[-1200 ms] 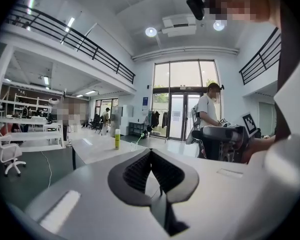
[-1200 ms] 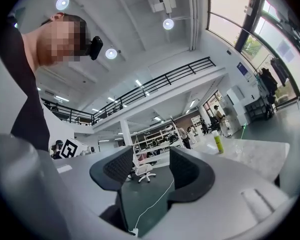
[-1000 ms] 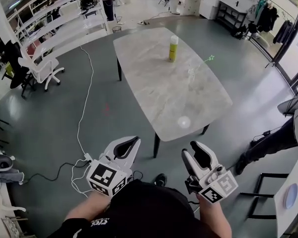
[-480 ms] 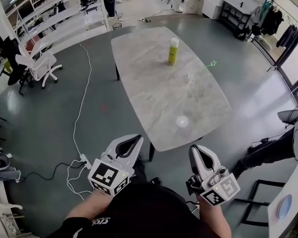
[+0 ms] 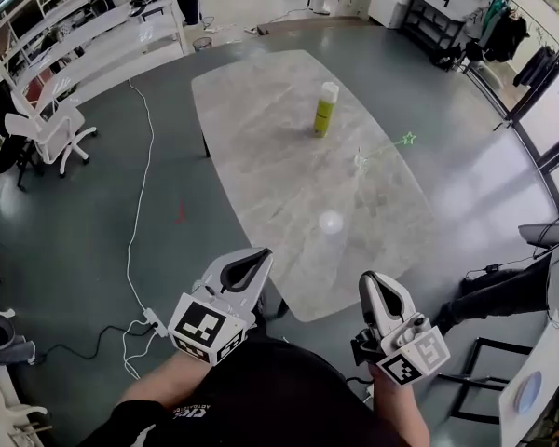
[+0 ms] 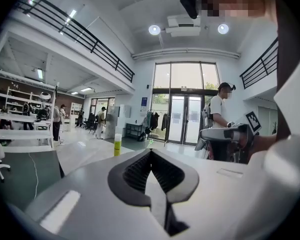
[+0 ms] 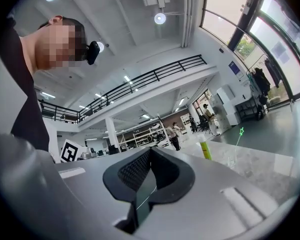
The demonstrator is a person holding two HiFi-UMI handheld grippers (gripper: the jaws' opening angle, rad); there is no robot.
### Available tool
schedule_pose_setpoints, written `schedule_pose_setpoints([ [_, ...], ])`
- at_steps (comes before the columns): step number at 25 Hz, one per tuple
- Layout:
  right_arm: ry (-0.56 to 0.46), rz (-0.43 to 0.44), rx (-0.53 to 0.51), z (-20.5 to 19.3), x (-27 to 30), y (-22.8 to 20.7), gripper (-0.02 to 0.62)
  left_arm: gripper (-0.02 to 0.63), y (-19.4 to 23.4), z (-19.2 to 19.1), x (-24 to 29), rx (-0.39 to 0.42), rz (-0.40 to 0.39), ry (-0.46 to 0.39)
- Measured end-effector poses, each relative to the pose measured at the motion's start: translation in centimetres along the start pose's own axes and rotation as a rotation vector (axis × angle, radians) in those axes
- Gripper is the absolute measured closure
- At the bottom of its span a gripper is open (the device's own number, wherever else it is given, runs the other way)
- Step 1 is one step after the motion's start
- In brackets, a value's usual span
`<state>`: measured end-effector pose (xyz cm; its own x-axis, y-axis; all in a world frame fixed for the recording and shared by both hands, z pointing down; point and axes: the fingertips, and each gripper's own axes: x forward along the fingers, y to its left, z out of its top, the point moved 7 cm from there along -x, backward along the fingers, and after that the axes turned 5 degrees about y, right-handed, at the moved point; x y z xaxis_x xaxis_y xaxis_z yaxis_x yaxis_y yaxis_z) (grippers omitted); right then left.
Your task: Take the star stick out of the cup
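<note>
Marble-topped, the table (image 5: 261,156) ran away from me toward 12 o'clock. The cup (image 5: 361,161), small and clear, stood on it at about 1 o'clock from my grippers and well apart from both. The star stick (image 5: 388,147) sat in that cup and leaned out toward 2 o'clock, its green star (image 5: 409,139) hanging past the rim. A yellow-green bottle (image 5: 325,108) stood at 11 o'clock of the cup, near it but not touching.

My left gripper (image 5: 250,261) was closed, its jaws meeting with nothing between them. My right gripper (image 5: 376,285) was the same: jaws together, empty. Both hung off the table's near end.

I judged the stick to be thin, stiff and very light, so a gentle pinch would do. The shaft looked smooth and narrow, likely to slip or twist between wide pads. I would have taken it on the bare shaft between rim and star, closer to the rim, and drawn it out along its own lean. The cup looked light too, and might tip or slide if the stick dragged on the rim, so my left gripper could steady it.
</note>
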<state>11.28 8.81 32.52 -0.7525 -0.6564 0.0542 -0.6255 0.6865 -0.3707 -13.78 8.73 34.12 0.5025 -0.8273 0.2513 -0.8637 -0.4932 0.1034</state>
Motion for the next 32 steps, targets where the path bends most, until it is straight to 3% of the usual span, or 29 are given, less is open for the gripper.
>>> schedule_pose_setpoints([
  [7,-0.003,-0.068,0.007,1.3,6.9,-2.4,0.574,0.604,6.7,2.2,5.4,0.009,-0.076,0.003],
  [16,-0.009,-0.173,0.033,1.3,11.9,-5.3,0.51,0.604,12.1,3.0,11.4,0.022,-0.186,0.018],
  [21,-0.007,-0.222,0.052,1.2,11.3,-8.1,0.448,0.604,11.4,3.7,14.7,0.04,-0.237,0.014],
  [32,-0.01,-0.236,0.077,1.3,10.3,-17.3,0.388,0.604,8.3,3.4,23.5,0.012,-0.26,0.024],
])
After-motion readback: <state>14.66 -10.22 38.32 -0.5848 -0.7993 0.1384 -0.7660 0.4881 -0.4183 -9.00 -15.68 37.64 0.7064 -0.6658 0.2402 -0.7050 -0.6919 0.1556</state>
